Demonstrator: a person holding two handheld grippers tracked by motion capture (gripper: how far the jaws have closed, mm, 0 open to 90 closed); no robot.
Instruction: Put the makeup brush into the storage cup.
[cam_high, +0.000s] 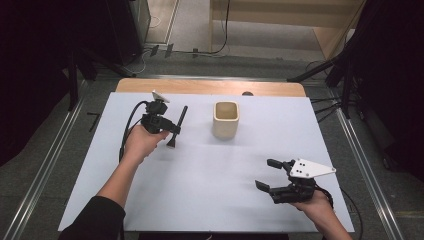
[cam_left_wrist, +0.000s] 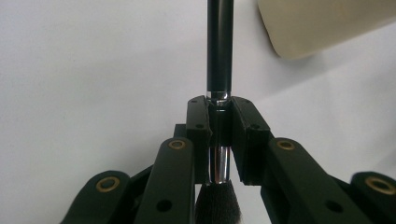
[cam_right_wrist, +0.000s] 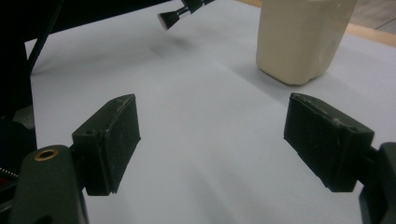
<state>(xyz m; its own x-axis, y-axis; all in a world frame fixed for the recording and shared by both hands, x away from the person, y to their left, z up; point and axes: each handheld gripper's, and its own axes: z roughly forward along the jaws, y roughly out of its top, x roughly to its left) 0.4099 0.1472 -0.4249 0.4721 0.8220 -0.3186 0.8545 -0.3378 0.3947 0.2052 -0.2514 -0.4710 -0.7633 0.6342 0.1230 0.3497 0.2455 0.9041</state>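
high view: the left gripper (cam_high: 170, 129), near the far left of the white bench (cam_high: 200, 200), holds a makeup brush (cam_high: 177, 127) clear of the surface. the brush's long axis runs steeply, handle end up and away from the person, bristle head down toward the bench. the cream cup (cam_high: 226, 120) stands upright and open-mouthed just to the right of the brush, at about the same depth on the bench; nothing lies between the two.

left gripper view: the jaws are closed tight on the silver ferrule of the makeup brush (cam_left_wrist: 219, 140), with the black handle running straight ahead and the bristles trailing back toward the camera. the cream cup (cam_left_wrist: 322, 25) lies ahead and to the right of the handle tip.

right gripper view: the right gripper (cam_right_wrist: 210, 140) stands with its jaws wide apart and nothing between them, low over the bench. the cream cup (cam_right_wrist: 303, 37) lies ahead to the right, and the bristle head of the makeup brush (cam_right_wrist: 169, 18) hangs in the air farther off to the left.

judgement: the left hand is much the nearer to the cup, and a short sideways carry with the brush kept steep would bring it over the cup's mouth.
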